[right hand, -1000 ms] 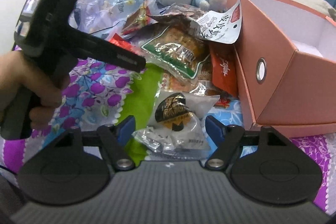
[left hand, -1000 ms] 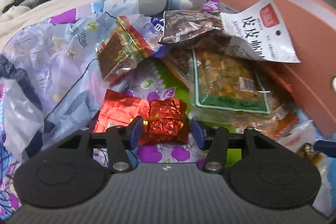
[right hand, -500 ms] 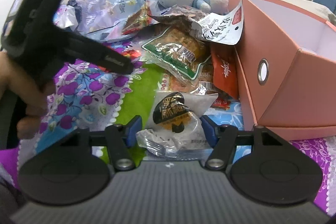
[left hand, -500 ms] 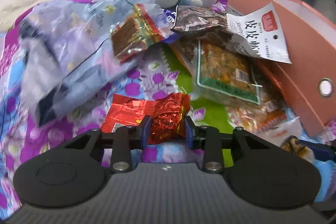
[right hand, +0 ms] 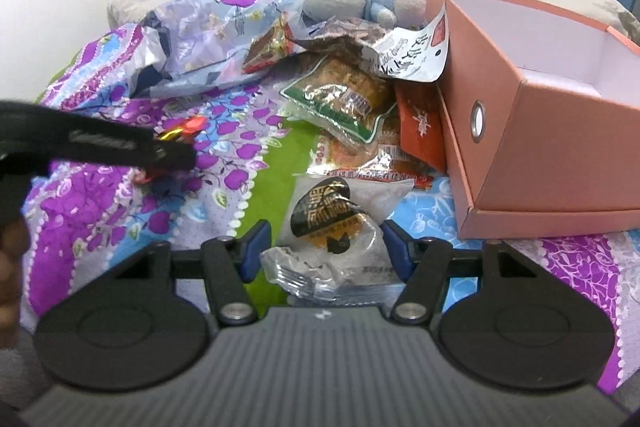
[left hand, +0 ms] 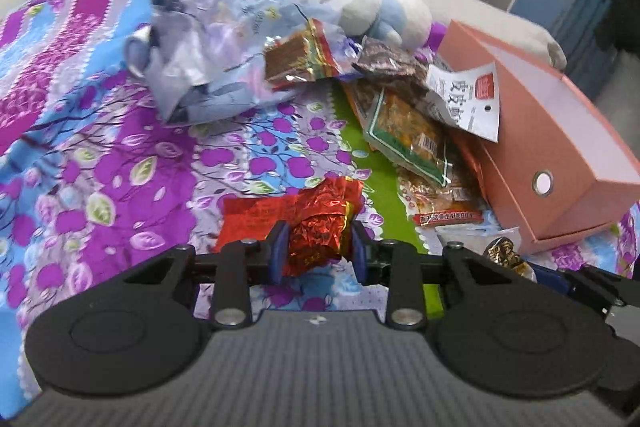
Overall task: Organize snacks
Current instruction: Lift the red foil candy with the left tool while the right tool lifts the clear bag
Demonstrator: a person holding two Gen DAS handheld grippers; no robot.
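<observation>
Snacks are pinched in both grippers, left gripper (left hand: 318, 247) on a red foil packet (left hand: 320, 227), right gripper (right hand: 323, 249) on a clear wrapped cake (right hand: 334, 227), probably for carrying into the open pink box (right hand: 540, 131) nearby.

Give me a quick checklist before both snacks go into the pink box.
1. Left gripper clamped on red foil packet: ok; its jaws have just been closing and now pinch it.
2. Right gripper holding clear pastry packet: cannot tell; its jaws have just been closing, packet lies between them, pad contact unclear.
3. Pink box open on top: ok.
4. Room inside box: ok, visible interior is bare.
5. White packet clear of box wall: not ok, it leans on it.
</observation>
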